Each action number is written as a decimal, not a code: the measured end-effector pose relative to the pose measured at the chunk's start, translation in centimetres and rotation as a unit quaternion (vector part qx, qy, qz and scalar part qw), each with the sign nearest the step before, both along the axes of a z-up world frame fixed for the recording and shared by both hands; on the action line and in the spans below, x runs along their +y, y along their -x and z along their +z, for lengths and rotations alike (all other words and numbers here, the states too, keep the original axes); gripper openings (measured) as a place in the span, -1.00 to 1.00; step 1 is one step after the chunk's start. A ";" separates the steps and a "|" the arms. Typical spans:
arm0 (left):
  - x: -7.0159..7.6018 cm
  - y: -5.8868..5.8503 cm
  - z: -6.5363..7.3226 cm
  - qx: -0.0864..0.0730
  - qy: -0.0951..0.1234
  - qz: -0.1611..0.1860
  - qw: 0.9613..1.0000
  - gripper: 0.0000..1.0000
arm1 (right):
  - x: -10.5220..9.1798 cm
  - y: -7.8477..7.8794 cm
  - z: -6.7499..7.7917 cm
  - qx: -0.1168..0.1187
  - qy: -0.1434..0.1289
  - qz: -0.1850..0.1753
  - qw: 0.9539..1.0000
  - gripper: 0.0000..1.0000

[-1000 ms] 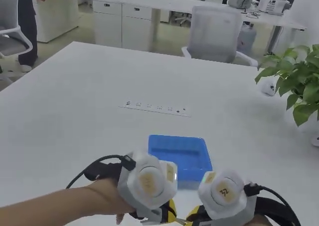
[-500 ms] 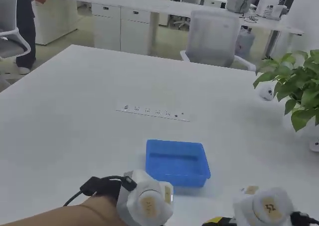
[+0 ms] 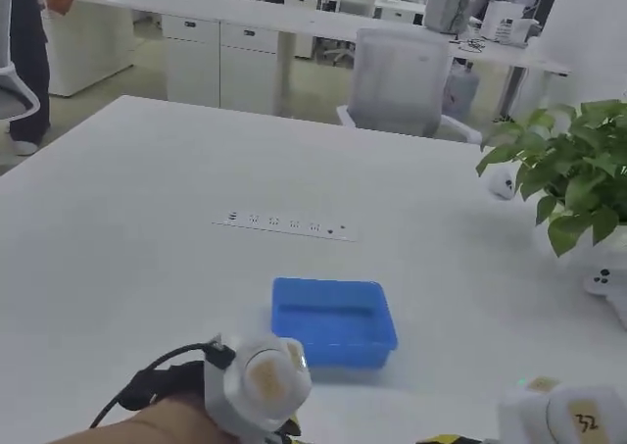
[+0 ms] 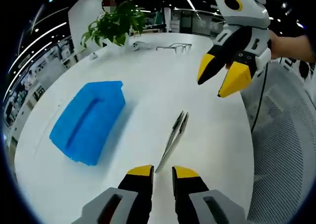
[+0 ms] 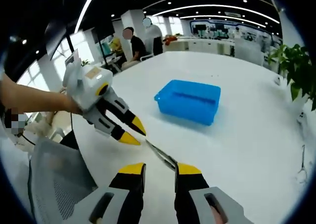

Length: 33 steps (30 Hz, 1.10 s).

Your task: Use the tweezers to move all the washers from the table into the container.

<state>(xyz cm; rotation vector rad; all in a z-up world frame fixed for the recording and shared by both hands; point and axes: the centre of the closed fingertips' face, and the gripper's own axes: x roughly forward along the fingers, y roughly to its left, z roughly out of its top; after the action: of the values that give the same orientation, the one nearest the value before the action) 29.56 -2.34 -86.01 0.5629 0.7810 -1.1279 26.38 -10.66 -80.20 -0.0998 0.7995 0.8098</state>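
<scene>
Left gripper view: tweezers [image 4: 173,137] lay flat by the worktop's [image 4: 148,70] near edge, long axis straight ahead of the left gripper [image 4: 163,170], closest end at its narrowly parted, empty jaws. Right gripper [image 4: 209,89], jaws wider and empty, hung above the far end.

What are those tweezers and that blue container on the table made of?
Tweezers: likely metal. They are thin and silvery-grey, with a dull sheen along the arms.
Blue container: probably moulded plastic. It is one even bright blue, smooth, with rounded corners and a soft gloss. Which plastic cannot be told.
</scene>
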 end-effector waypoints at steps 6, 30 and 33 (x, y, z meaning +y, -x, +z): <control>-0.5 0.2 -1.0 0.008 -0.011 -0.018 1.000 -0.81 | -0.7 0.3 0.2 0.001 -0.004 -0.015 1.000 -0.61; -0.2 0.0 -1.6 0.013 -0.012 -0.004 1.000 -0.75 | -2.0 0.0 2.0 -0.012 -0.031 -0.053 0.998 -0.56; 0.1 0.3 -0.1 0.032 0.022 0.044 0.998 -0.65 | -2.0 -0.1 2.9 -0.026 -0.038 -0.059 0.997 -0.44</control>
<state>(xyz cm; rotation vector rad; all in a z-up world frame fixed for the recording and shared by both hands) 29.22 -2.21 -86.07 0.4532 0.8255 -1.0833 26.47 -12.63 -77.27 -0.0064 0.7173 0.7214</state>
